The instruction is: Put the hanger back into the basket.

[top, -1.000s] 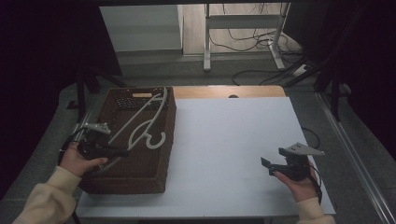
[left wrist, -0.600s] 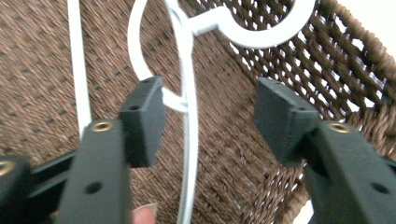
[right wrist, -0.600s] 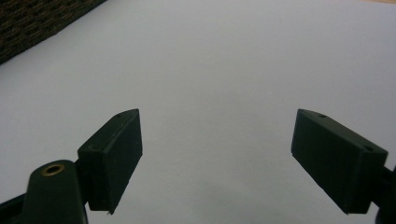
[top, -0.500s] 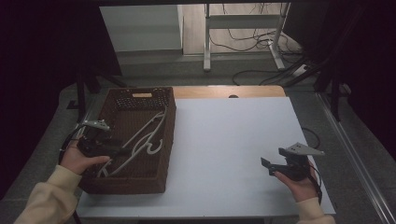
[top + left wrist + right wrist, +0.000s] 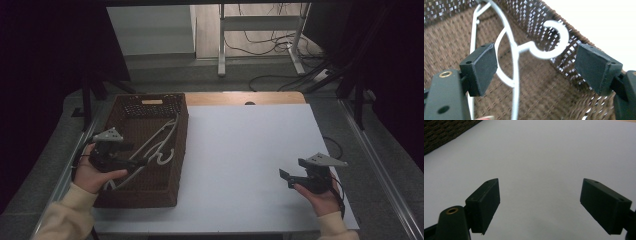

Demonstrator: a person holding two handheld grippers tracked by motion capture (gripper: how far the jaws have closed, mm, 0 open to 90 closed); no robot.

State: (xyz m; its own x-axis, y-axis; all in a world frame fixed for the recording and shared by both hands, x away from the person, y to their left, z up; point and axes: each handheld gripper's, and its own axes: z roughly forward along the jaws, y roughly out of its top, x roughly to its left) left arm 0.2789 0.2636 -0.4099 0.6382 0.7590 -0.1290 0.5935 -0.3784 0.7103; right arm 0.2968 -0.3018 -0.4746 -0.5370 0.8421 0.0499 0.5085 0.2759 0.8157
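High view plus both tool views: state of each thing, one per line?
Left tool: jaws open, just been opening; hanger wire between them, pads not pressing it.
Right tool: open, nothing between the jaws, over the white table.
Hanger: white, lying inside the basket, released.
Basket: upright on the table's left side, no lid.

White hanger (image 5: 515,50) in brown woven basket (image 5: 172,165); white tabletop (image 5: 250,160).

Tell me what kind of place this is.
Probably a lab or workshop recording station: a white work table, loose cables on the floor beyond it, and a bare metal stand behind.
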